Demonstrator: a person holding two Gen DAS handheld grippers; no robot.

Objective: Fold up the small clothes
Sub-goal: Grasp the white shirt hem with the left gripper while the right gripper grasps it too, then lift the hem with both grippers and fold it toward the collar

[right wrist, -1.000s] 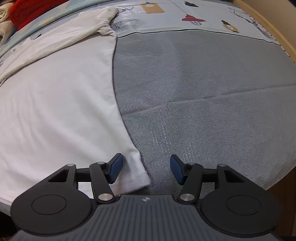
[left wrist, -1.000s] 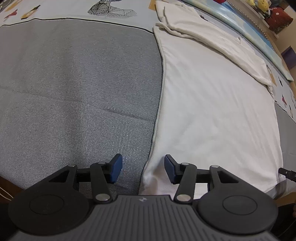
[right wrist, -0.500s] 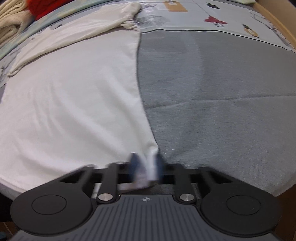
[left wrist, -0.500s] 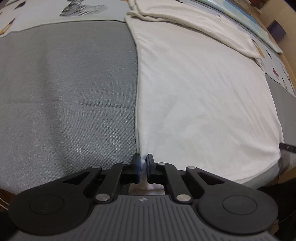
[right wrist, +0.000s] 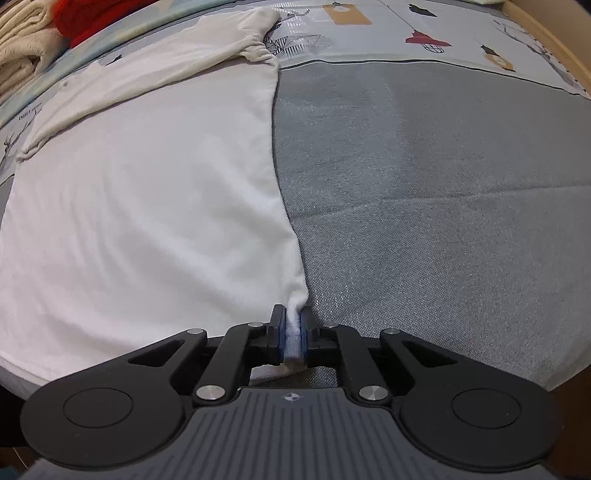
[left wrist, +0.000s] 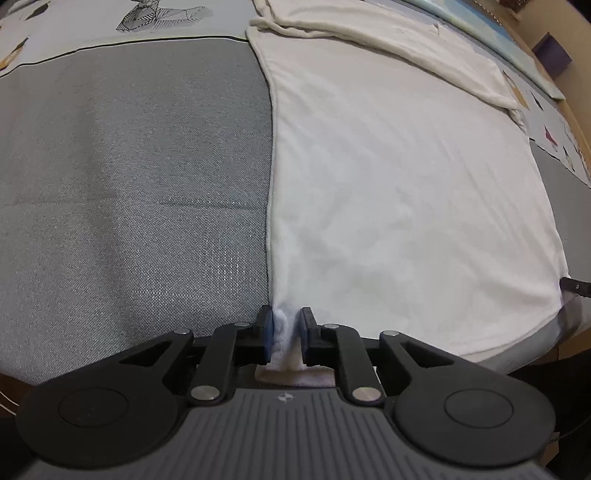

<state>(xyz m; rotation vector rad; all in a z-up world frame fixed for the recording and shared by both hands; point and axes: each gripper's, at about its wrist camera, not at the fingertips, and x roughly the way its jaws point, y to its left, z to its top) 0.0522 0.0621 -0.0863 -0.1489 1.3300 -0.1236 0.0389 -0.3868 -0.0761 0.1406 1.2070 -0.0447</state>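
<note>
A white garment (left wrist: 388, 184) lies flat on the grey bedspread (left wrist: 129, 166), its sleeves folded across the far end (left wrist: 369, 33). In the left wrist view my left gripper (left wrist: 284, 323) has the garment's near left corner bunched between its blue pads, and its jaws are opening slightly. In the right wrist view my right gripper (right wrist: 293, 321) is shut on the near right corner of the same garment (right wrist: 147, 203), with a thin fold of cloth pinched between the pads. Both corners sit just above the bed's near edge.
Grey bedspread (right wrist: 424, 184) stretches out on both sides of the garment, with a printed sheet (right wrist: 369, 22) beyond it. Cream folded cloths (right wrist: 22, 37) and a red cloth (right wrist: 96, 14) lie at the far left. A wooden bed edge (right wrist: 554, 40) runs along the right.
Both grippers went from open, straddling the garment's near corners, to shut on those corners. The left jaws now stand a little wider on the cloth than half a second ago.
</note>
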